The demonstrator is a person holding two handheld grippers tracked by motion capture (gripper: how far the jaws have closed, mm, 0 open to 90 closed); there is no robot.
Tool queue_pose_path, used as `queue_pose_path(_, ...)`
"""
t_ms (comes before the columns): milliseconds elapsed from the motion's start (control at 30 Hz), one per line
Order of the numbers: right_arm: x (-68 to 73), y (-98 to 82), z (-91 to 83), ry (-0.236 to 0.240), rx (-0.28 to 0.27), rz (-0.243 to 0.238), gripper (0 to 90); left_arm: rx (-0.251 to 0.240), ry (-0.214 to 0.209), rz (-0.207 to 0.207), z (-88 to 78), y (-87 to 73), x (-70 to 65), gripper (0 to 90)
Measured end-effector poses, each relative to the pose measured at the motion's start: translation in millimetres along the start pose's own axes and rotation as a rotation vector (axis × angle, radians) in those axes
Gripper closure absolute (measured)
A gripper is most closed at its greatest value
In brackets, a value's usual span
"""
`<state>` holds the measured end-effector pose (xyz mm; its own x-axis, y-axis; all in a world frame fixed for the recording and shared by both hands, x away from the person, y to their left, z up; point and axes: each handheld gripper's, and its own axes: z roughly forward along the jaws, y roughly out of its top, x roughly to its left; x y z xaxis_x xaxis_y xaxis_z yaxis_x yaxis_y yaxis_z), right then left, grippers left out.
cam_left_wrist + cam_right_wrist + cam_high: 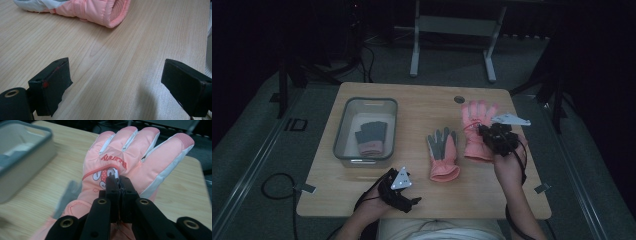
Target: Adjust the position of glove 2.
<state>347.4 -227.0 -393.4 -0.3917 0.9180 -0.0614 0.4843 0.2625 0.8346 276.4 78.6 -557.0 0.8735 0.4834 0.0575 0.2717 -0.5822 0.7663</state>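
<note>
A pink glove (pixel 475 131) with white trim and a cartoon print (pixel 140 157) hangs back-up over the right side of the table. My right gripper (pixel 485 132) (pixel 119 180) is shut on the fabric of its back, near the print. A second pink glove (pixel 443 156) lies palm-up in the middle of the table, grey palm showing; its cuff (pixel 100 11) faces my left gripper. My left gripper (pixel 406 196) (pixel 116 68) rests low near the front edge, its jaws wide open over bare wood with nothing between them.
A grey plastic bin (pixel 343 125) (pixel 22 157) stands on the left half of the wooden table (pixel 412 105) with a grey-and-pink glove (pixel 371 137) inside. A round cable hole (pixel 459 99) sits near the back edge. Table legs and cables lie beyond on the floor.
</note>
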Motion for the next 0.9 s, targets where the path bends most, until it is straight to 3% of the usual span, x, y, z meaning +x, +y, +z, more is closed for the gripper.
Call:
queue_pose_path(133,23.9,9.2,5.8,0.001,0.003,-0.036,87.4,0.001,0.001,0.002,0.1,-0.3,0.4,8.4)
queue_pose_path(267,42.8,14.5,15.2,0.015,0.017,-0.040,87.4,-0.003,-0.003,0.001,-0.3,-0.5,0.6,8.4)
queue_pose_path(500,72.2,6.3,41.5,0.048,0.086,-0.059,87.4,-0.005,-0.006,0.000,-0.7,-0.9,0.9,8.4)
queue_pose_path(667,80.6,-3.0,55.5,0.048,0.123,-0.047,87.4,-0.003,-0.004,0.000,-0.5,-0.7,1.1,8.4)
queue_pose_path(900,80.9,-26.9,80.2,0.042,0.199,-0.032,87.3,0.000,-0.005,-0.001,-0.4,-0.7,1.2,8.4)
